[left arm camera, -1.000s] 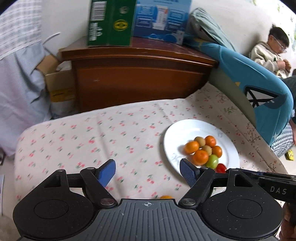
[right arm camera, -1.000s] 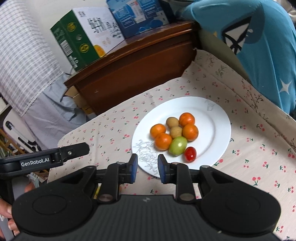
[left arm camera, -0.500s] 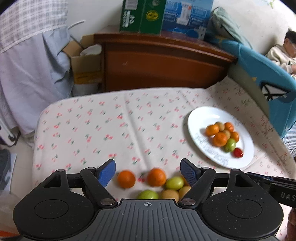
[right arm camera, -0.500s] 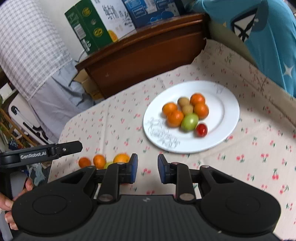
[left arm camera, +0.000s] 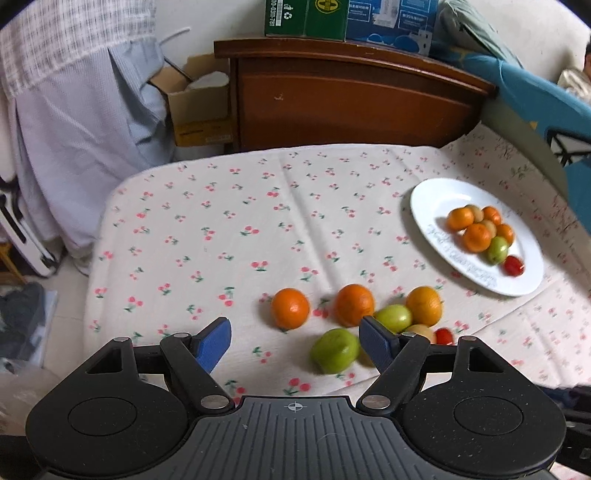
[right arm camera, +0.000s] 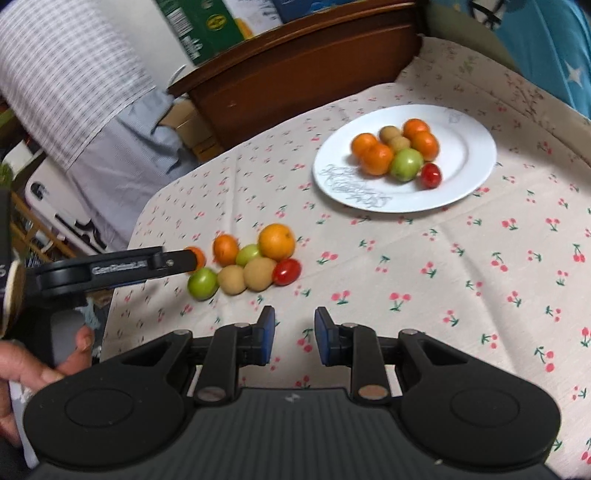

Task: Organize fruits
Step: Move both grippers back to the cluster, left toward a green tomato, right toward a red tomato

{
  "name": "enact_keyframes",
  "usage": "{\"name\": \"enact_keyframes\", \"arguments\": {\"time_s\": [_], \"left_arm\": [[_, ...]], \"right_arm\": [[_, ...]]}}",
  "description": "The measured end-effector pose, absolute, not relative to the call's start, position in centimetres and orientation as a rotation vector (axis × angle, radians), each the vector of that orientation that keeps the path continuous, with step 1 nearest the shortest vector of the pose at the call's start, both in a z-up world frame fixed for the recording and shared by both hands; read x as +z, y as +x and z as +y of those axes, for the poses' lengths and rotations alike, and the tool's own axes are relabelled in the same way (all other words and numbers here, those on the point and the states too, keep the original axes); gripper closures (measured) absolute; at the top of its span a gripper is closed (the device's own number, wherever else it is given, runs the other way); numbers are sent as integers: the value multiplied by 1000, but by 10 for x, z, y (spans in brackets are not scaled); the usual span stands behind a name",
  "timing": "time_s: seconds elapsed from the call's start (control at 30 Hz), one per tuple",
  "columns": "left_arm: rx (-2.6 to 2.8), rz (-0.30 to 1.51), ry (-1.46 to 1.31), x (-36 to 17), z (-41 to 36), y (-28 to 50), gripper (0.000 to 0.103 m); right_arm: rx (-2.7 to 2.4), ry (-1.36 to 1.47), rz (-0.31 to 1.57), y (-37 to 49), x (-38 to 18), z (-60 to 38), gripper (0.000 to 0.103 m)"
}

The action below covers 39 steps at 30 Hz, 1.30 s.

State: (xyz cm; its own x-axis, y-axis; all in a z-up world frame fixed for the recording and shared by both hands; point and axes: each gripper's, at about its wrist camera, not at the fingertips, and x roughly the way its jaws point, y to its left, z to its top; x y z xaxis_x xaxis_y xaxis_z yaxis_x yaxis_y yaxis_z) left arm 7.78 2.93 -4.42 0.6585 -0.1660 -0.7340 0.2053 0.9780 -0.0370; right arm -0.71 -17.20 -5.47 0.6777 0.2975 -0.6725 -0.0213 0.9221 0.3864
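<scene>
Several loose fruits lie on the cherry-print cloth point(left arm camera: 221, 229): three oranges point(left arm camera: 290, 308), two green fruits point(left arm camera: 334, 350), tan ones point(right arm camera: 260, 273) and a red tomato point(right arm camera: 286, 271). My left gripper point(left arm camera: 295, 332) hangs open and wide just above them; the nearest green fruit sits low between its blue pads, untouched. One left finger point(right arm camera: 173, 261) reaches over the pile in the right wrist view. My right gripper point(right arm camera: 294, 317) is shut to a narrow gap, holds nothing, and hovers over bare cloth right of the pile. A white plate point(left arm camera: 428, 199) point(right arm camera: 476, 162) carries several more fruits.
A dark wooden cabinet point(left arm camera: 351, 99) with printed boxes point(left arm camera: 306, 18) on top stands behind the cloth. An open carton point(left arm camera: 195, 107) and hanging clothes point(left arm camera: 74, 110) are at the left, a blue cushion point(left arm camera: 546, 107) at the right. A hand point(right arm camera: 22, 369) grips the left handle.
Both views have swung left and dipped. The loose fruit pile has come into sight under the left gripper, and the plate has slid toward the right. Neither gripper's jaws have visibly changed.
</scene>
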Motion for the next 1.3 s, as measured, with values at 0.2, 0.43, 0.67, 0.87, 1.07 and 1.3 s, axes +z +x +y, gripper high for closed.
{"name": "enact_keyframes", "arguments": {"time_s": [0.2,0.43,0.67,0.87,1.07,1.3], "left_arm": [[-196,813,74,-50,32,72,27],[-228,817,48,-56,32,73,29],[-264,821,1,-60,34,75,39],[-298,818,-9,-62,31,73,42],[-325,816,-19,-64,27,74,42],[-353,815,-48,-65,29,74,56]], "right_arm": [[188,304,798,-8,-57,-171,78],[188,288,796,3,-66,-171,78],[220,279,781,20,-70,-165,78],[226,238,770,30,-73,-161,78],[247,196,764,38,-77,-155,78],[251,203,747,45,-78,-156,76]]}}
